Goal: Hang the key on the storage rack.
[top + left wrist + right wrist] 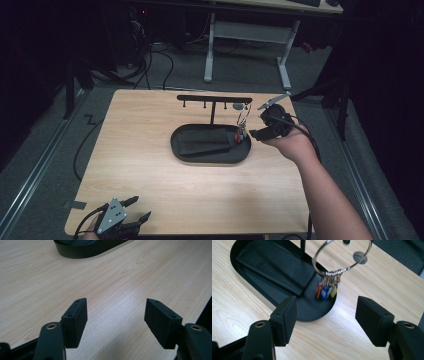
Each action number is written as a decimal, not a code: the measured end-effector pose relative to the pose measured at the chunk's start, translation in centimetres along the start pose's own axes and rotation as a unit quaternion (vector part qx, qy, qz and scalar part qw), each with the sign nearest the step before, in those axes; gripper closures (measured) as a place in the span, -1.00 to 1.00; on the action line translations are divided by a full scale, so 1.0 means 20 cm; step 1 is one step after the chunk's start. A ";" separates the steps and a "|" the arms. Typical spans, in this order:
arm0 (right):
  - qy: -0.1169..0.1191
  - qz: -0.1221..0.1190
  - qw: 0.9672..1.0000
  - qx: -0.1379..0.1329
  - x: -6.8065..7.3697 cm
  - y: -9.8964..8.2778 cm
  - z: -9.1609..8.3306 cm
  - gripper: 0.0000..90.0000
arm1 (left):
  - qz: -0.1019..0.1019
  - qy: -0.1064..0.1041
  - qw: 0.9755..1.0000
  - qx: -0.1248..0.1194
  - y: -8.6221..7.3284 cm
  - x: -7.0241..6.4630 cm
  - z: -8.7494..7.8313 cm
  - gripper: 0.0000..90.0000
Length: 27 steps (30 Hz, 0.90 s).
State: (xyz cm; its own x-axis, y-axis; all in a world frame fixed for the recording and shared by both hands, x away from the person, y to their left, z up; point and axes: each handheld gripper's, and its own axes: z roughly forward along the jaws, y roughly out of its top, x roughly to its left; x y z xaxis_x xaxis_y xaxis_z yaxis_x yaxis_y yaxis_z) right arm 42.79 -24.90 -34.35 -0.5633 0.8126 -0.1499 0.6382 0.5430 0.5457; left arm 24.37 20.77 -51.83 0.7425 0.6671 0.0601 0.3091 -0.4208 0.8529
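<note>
A black oval tray (175, 145) carries a T-shaped rack (214, 98) with several pegs. A silver key ring (243, 119) hangs from the rack's right end, and its coloured tags (325, 291) dangle over the tray's right end. My right gripper (256, 122) hovers just right of the tray, open, with its jaws pointed at the key ring (342, 257) and nothing between them. At the table's front left corner my left gripper (141, 208) is open over bare wood (116, 315), far from the tray (85, 252).
A flat black leather wallet (274, 267) lies inside the tray. A small grey disc (360, 257) sits on the wooden tabletop (150, 175) behind the key ring. Cables and a white desk frame (210, 50) stand on the floor beyond the table.
</note>
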 end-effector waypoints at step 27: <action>-0.039 0.124 0.973 -0.193 0.35 -1.09 0.22 -0.60 | 0.002 -0.005 1.000 0.010 0.03 0.02 0.09 -0.22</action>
State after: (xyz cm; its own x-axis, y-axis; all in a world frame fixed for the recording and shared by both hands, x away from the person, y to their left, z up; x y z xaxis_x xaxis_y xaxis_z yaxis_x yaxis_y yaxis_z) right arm 27.18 -30.10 -50.94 -0.3663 0.9301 -0.0287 0.4954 0.2210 0.8401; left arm 25.93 19.57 -52.23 0.7502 0.6586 0.0582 0.3170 -0.4354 0.8426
